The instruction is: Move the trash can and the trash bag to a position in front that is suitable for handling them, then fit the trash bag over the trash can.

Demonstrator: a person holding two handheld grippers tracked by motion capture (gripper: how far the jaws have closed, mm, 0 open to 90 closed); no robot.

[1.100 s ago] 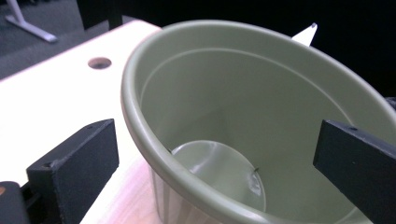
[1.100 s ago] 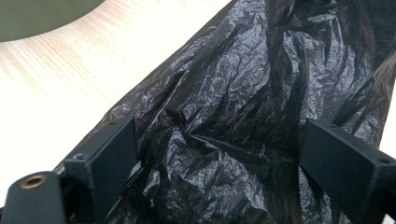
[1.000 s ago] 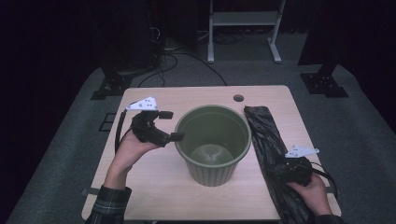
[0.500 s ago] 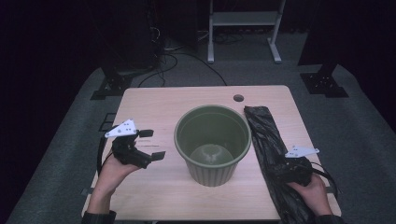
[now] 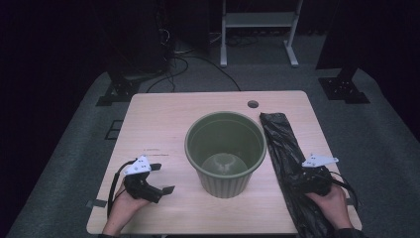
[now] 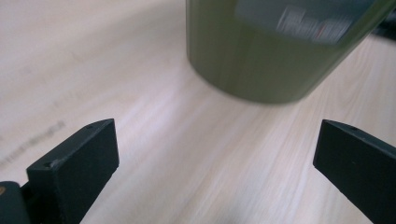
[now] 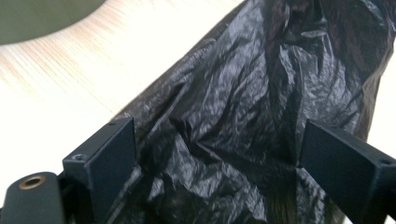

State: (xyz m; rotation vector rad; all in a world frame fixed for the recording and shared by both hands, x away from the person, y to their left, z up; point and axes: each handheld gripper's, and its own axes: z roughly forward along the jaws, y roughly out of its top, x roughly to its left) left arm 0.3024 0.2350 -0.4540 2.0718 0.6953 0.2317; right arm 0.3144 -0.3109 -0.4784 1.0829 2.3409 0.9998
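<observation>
On the pale wooden table [image 5: 163, 119], the left gripper [image 5: 159, 179] sits low near the front left corner, its jaws spread wide with nothing between them, pointing toward the round olive-green ribbed plastic bin [image 5: 226, 151] that stands upright at the table's centre. Just right of the bin, a crumpled black plastic bag [image 5: 282, 144] lies in a long strip along the table's right edge. The right gripper [image 5: 303, 179] rests over the bag's near end, jaws wide apart and straddling the plastic without pinching it.
</observation>
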